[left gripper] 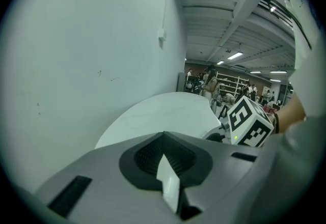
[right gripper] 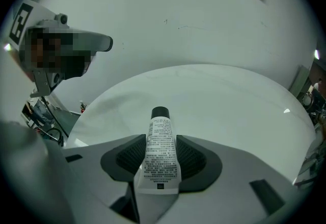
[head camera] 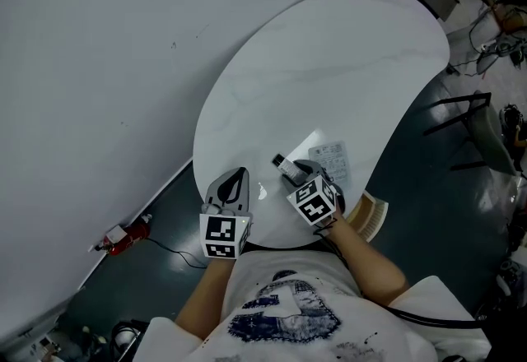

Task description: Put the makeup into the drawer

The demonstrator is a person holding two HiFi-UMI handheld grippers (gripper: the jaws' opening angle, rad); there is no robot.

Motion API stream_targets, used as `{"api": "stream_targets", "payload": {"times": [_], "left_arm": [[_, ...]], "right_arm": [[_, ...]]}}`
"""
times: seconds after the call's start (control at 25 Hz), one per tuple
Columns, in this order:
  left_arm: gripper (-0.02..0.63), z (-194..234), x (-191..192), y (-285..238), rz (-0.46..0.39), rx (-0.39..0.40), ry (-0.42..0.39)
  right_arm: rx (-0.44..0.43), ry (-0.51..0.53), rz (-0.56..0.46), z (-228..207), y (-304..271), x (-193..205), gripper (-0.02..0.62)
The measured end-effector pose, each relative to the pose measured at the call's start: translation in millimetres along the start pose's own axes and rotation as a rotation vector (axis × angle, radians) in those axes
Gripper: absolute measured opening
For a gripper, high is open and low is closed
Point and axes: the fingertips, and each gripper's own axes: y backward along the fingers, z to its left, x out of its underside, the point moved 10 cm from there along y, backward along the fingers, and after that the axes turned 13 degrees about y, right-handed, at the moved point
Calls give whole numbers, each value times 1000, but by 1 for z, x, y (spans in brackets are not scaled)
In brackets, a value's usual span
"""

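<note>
A white makeup tube (right gripper: 162, 152) with a black cap stands between the pads of my right gripper (right gripper: 162, 159), which is shut on its printed body; the cap points away over the white table (right gripper: 234, 101). In the head view the right gripper (head camera: 291, 173) holds the tube (head camera: 285, 163) just above the table's near edge. My left gripper (head camera: 238, 177) hovers to the left of it, over the same edge. Its jaws (left gripper: 165, 162) are shut, with only a thin pale sliver showing between them. No drawer is in view.
A printed white sheet (head camera: 332, 160) lies on the table (head camera: 329, 64) right of the tube. A grey wall runs along the left. On the dark floor are a red object (head camera: 125, 234) with a cable, a black frame (head camera: 465, 130) and a beige slatted thing (head camera: 368, 217).
</note>
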Motion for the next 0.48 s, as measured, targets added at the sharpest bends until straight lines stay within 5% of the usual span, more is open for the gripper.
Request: {"api": "stream_targets", "payload": {"times": [0.48], "left_arm": [[46,-40,10,25,-3,54,-68]], "right_arm": [[67,-154,-61,20,48,36,192]]}}
